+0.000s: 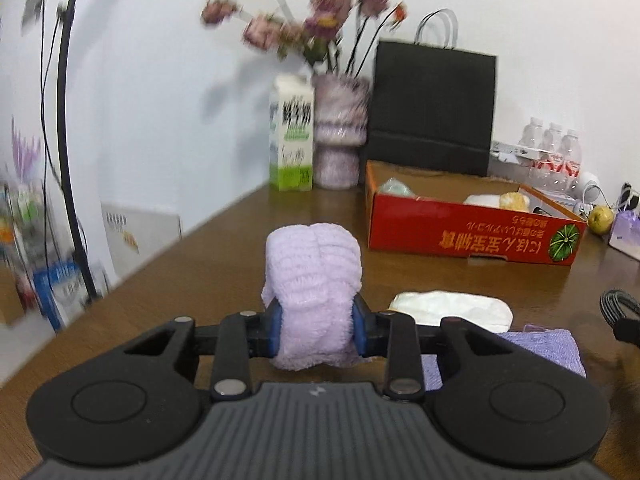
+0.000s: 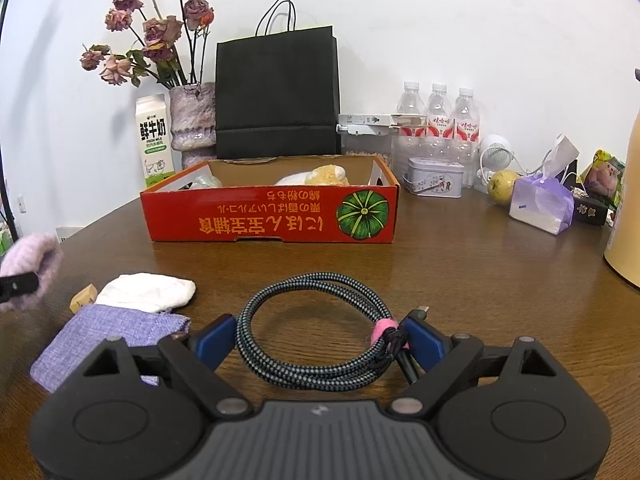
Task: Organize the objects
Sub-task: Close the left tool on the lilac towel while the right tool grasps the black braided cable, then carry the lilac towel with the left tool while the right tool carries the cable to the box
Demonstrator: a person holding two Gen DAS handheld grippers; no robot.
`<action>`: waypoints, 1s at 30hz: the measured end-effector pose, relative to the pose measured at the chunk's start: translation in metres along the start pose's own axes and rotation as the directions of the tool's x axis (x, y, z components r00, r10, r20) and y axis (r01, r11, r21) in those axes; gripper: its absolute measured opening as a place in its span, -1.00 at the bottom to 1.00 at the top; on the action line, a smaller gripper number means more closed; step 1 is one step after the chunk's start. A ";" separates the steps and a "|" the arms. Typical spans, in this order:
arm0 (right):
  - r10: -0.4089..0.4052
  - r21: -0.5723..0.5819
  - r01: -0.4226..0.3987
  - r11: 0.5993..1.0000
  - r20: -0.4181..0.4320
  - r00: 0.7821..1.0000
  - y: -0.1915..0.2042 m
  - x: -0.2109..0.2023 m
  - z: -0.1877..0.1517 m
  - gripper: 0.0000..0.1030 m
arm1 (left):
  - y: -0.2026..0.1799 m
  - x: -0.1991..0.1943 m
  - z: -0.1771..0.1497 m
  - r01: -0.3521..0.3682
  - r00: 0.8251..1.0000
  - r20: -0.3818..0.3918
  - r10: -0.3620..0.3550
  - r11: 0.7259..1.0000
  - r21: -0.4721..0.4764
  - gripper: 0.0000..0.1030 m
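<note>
The left claw [image 1: 318, 334] is closed on a rolled lilac towel [image 1: 312, 288]: its blue pads [image 1: 275, 330] press into the fluffy cloth from both sides, and the roll stands up between them, clear of the brown bench [image 1: 224, 248]. In the right wrist view the same towel shows at the far left edge, held above the bench top.

The right claw [image 2: 320, 340] stands wide open, low over the bench. A coiled braided cable [image 2: 316, 320], tied with a pink band [image 2: 384, 328], lies between its two blue pads [image 2: 424, 340]. The right pad is at the tied end of the coil, and the left pad [image 2: 214, 338] is just beside the coil's other side; whether either one touches the cable I cannot tell.

Near the left claw, a white cloth [image 2: 148, 292] lies on the bench, with a flat purple cloth [image 2: 116, 340] just in front of it, the two touching. A small tan block [image 2: 83, 300] sits beside the white cloth.

Farther back, a red cardboard box [image 2: 272, 216] with a green pumpkin printed on its front stands open on the bench. Inside it are a white and a yellow soft thing [image 2: 320, 178] and a pale one towards the left. Behind the box are a milk carton [image 2: 154, 140], a vase of dried flowers [image 2: 192, 120] and a black paper bag [image 2: 278, 92]. To the right stand three water bottles [image 2: 438, 120], a small tin [image 2: 436, 178], a yellow-green fruit [image 2: 500, 186] and a pack of tissues [image 2: 540, 208].
</note>
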State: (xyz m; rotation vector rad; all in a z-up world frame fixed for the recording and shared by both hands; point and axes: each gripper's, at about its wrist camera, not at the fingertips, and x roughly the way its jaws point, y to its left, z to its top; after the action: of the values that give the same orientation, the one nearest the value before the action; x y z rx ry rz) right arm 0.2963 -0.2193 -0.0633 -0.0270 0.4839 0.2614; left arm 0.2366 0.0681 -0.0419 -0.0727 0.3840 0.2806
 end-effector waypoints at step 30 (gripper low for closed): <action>-0.011 -0.127 0.027 0.992 0.118 0.993 0.024 -0.017 -0.002 0.74 | -0.049 -0.016 0.000 0.054 0.995 0.078 -0.062 0.994 0.098 -0.35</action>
State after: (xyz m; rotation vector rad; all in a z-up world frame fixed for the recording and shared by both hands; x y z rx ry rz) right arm 0.2748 -0.1999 -0.0560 -0.1410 0.3493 0.2735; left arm 0.2364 0.0170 -0.0351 0.0216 0.3139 0.2066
